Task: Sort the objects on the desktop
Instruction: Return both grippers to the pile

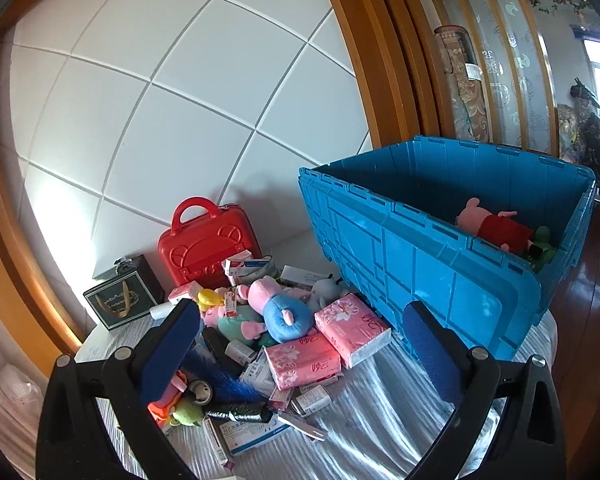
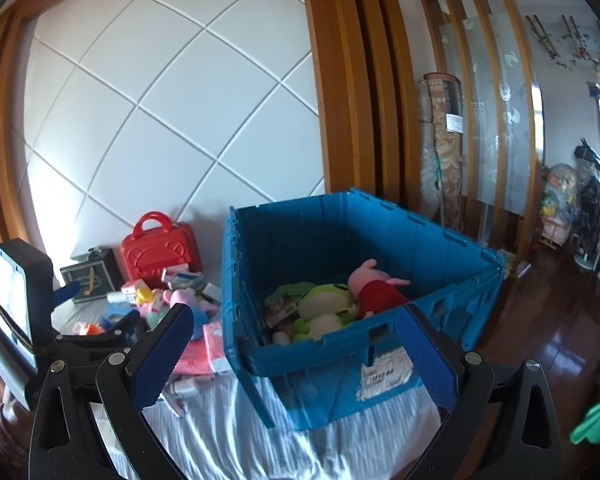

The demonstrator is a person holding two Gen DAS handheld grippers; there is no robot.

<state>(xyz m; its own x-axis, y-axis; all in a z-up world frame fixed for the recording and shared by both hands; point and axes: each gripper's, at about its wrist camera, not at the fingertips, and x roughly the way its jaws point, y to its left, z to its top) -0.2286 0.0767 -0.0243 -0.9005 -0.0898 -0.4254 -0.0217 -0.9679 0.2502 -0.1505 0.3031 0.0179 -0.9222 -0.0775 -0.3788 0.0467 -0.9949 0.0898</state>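
Blue crate (image 2: 300,356) (plush toys (image 2: 328,312) inside)

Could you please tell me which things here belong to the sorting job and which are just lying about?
Job: blue crate; pig plush in red and frog plush inside it; table pile with blue-bodied pig plush, pink tissue packs.

Lying about: rolled carpet, wooden floor.

Pale striped cloth-covered tabletop (image 1: 372,408) across the lower frame. Resting on it: large blue plastic crate (image 1: 428,264) at right; red plastic toy suitcase (image 1: 204,248) and dark green gift bag (image 1: 120,300) at centre left; between them, mixed heap with pink tissue packs (image 1: 352,328), plush toys, small boxes.
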